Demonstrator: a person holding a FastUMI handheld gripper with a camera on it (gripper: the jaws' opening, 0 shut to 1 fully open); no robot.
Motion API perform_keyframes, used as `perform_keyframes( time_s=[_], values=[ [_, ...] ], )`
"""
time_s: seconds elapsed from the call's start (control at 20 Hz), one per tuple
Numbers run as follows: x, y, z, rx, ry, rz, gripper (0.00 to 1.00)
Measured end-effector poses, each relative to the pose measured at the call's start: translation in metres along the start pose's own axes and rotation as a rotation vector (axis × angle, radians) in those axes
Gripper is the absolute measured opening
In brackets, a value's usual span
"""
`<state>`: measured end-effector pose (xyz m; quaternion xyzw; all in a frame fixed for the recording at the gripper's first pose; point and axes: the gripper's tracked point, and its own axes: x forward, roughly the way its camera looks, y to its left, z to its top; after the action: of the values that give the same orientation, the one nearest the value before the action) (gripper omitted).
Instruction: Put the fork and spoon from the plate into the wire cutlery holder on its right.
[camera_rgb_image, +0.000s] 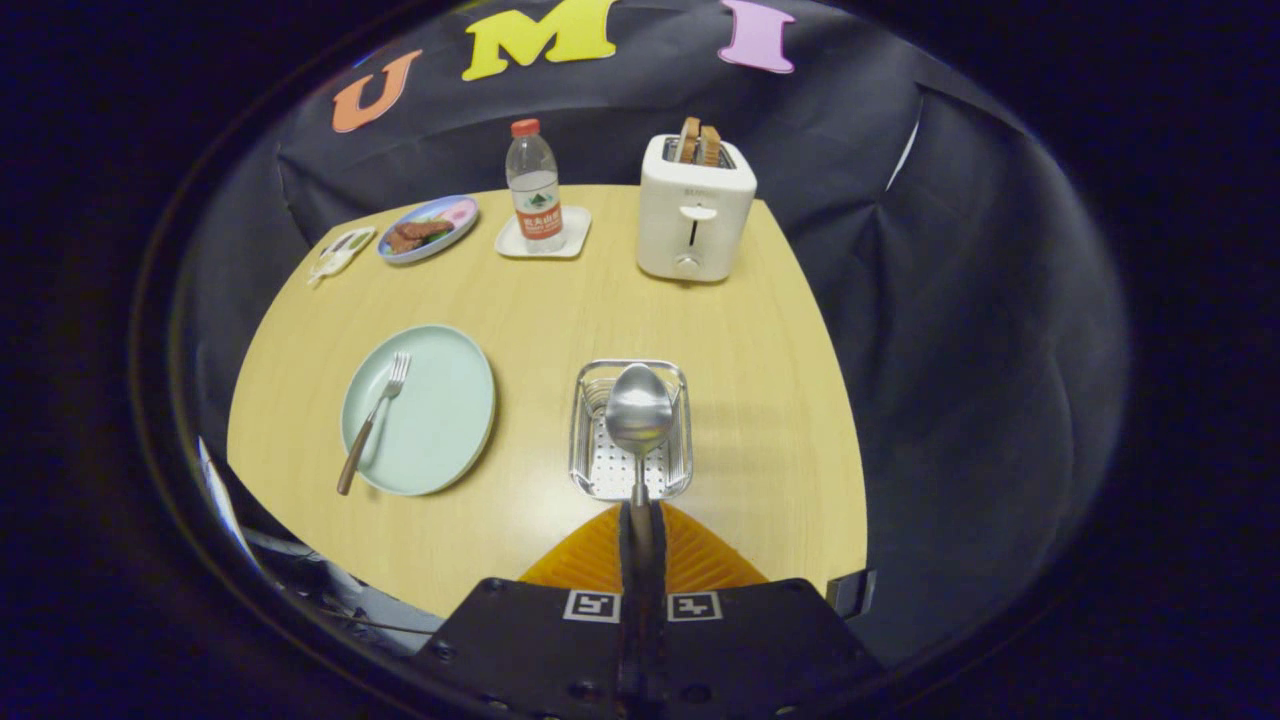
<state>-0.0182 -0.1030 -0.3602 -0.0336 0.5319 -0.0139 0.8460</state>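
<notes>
spoon (638, 412) pinched in jaws – bowl seemingly over wire holder (590, 470), fork (374, 420) on plate (445, 420)

A white toaster (696, 212) holding two slices stands near the table's (560, 300) far right corner; a water bottle (534, 186) on a small tray (543, 238), a plate of food (428, 228) and a small packet (340, 252) line its far edge.

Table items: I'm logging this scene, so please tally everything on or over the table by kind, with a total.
Plates: 2, the green plate and the food plate
Cutlery: 2, the fork and the spoon clamped in the tool
Wire holder: 1
Toaster: 1
Bottle: 1
Coaster tray: 1
Small packet: 1
Total: 9
</notes>
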Motion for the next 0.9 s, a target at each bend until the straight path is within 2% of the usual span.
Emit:
perform_keyframes(
  time_s=[0.25,0.5,0.55,0.7,0.85,0.9],
  values=[
    [0.000,0.001,0.006,0.037,0.078,0.062,0.04],
    [-0.003,-0.003,0.020,0.027,0.086,0.052,0.04],
    [-0.003,-0.003,0.024,0.017,0.080,0.046,0.08],
    [-0.004,-0.005,0.032,0.009,0.071,0.015,0.07],
    [-0.007,0.003,0.034,0.012,0.063,0.024,0.08],
    [-0.007,0.004,0.034,0.013,0.063,0.022,0.14]
  ],
)
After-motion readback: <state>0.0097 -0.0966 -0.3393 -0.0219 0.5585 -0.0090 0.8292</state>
